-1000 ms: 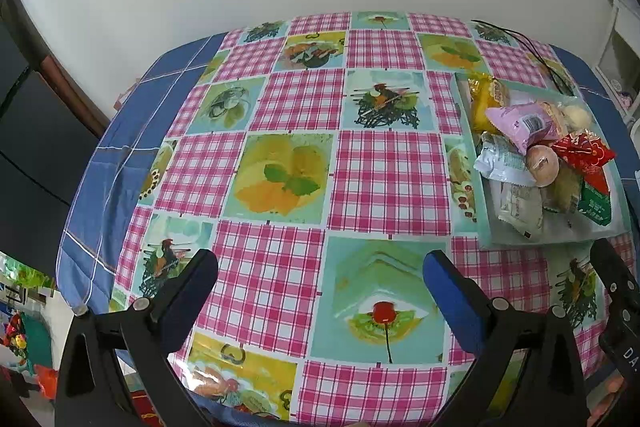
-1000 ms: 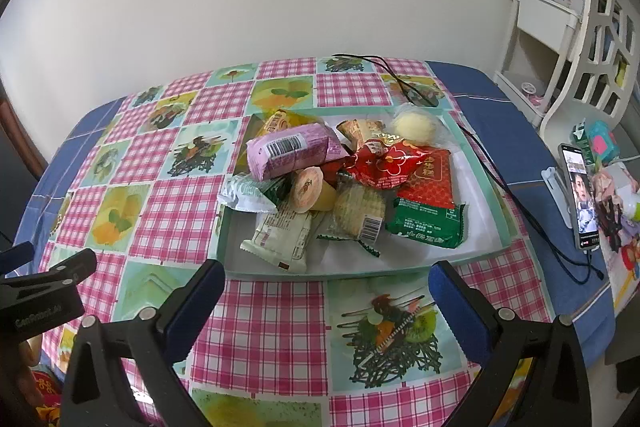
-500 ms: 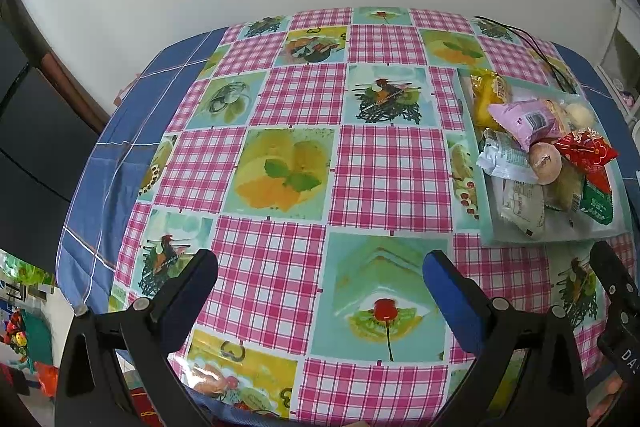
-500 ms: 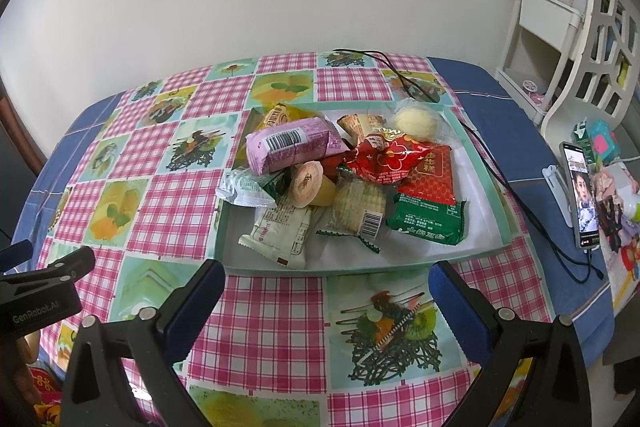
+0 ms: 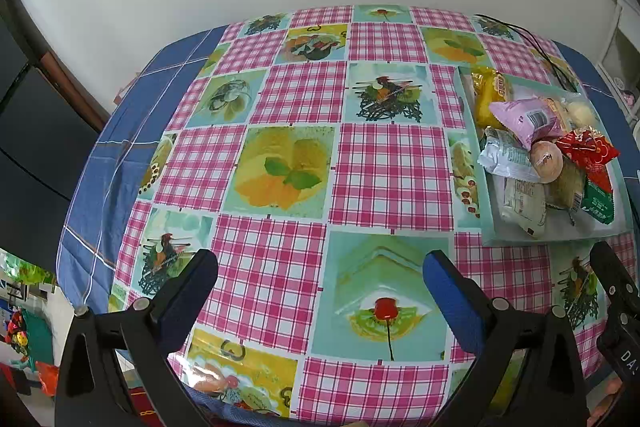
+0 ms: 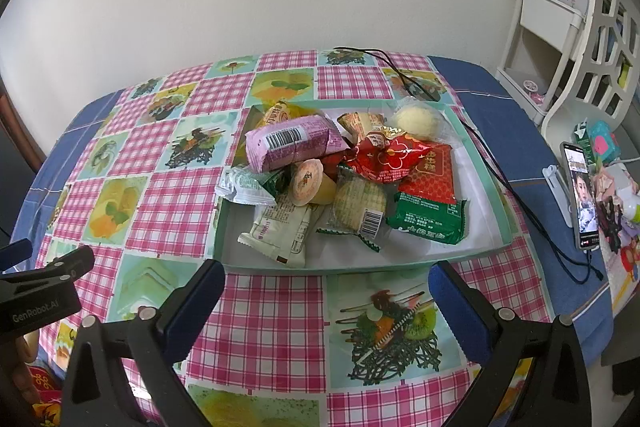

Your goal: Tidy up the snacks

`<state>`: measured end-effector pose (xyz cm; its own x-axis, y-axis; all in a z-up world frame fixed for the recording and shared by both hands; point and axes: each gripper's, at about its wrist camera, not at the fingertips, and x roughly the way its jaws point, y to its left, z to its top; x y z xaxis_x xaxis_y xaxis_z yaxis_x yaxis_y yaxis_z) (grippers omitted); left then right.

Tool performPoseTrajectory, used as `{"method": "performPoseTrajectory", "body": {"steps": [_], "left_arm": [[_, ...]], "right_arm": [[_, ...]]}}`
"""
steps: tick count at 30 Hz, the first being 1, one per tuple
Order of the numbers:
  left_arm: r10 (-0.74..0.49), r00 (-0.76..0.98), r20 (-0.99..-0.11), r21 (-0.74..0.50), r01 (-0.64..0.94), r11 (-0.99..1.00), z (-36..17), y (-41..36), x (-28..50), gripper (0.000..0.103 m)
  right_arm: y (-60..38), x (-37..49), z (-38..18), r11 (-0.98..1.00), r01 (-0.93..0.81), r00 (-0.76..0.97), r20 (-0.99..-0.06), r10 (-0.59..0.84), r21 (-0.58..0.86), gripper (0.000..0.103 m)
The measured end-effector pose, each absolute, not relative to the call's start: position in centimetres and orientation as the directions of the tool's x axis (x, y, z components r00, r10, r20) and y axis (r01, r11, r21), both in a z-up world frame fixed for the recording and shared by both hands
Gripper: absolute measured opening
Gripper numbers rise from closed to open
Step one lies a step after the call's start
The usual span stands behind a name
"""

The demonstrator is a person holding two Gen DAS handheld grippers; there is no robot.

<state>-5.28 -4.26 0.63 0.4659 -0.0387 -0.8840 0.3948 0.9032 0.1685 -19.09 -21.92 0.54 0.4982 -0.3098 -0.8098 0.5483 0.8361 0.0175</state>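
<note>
A pale green tray (image 6: 496, 251) holds a heap of wrapped snacks: a pink pack (image 6: 294, 143), a red bag (image 6: 390, 159), a green pack (image 6: 430, 221), a round cracker pack (image 6: 358, 199) and a white pack (image 6: 280, 229). My right gripper (image 6: 326, 297) is open and empty, just in front of the tray's near rim. My left gripper (image 5: 320, 287) is open and empty over the bare tablecloth; the tray (image 5: 486, 227) lies to its right, with the pink pack (image 5: 524, 119) on top.
The table (image 5: 280, 167) has a pink checked cloth with food pictures. A black cable (image 6: 504, 179) runs past the tray's right side to a phone (image 6: 582, 195) on a stand. A white shelf unit (image 6: 560, 27) stands at the right.
Both grippers have drifted slightly; the tray looks a little closer in the right wrist view. No snack has moved.
</note>
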Motion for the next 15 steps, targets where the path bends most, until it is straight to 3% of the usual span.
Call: {"method": "performPoseTrajectory", "body": {"steps": [15], "left_arm": [[-0.038, 0.464, -0.885, 0.169, 0.397, 0.902, 0.45, -4.16, -5.29, 0.102]], "right_arm": [[-21.99, -18.95, 0.37, 0.84, 0.542, 0.491, -0.815, -0.306, 0.011, 0.103]]}}
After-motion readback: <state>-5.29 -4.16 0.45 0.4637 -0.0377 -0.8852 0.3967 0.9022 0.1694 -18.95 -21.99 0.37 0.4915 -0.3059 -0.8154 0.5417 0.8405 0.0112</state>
